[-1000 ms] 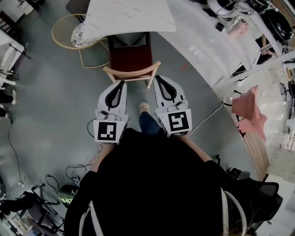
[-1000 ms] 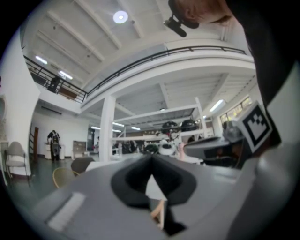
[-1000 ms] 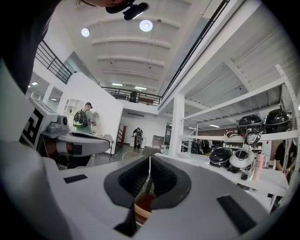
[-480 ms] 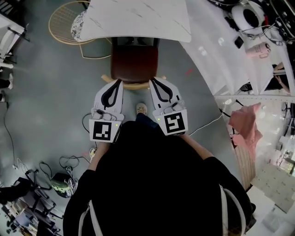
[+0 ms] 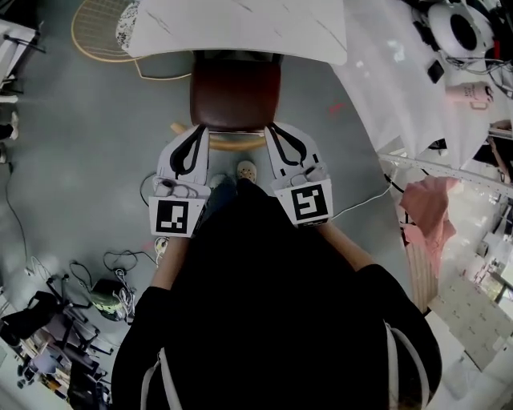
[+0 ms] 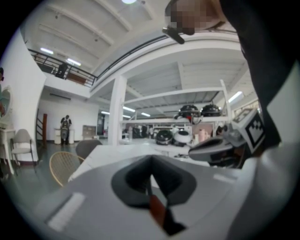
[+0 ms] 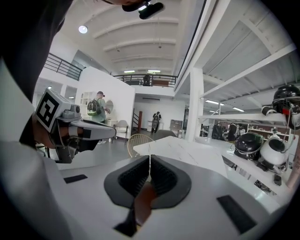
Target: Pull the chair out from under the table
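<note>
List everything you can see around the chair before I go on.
table: one, white marbled top, upper middle of the head view.
chair: one, dark red seat with a pale wooden back rail, front tucked under the table.
wicker chair: one, tan, left of the table.
pink cloth: one, far right.
white cable: one, on the floor right of the grippers.
black cables: a tangle, floor at lower left.
shoe: one, pale, between the grippers.
left gripper: white and black, shut, tip at the chair's rear left corner.
right gripper: white and black, shut, tip at the rear right corner.
</note>
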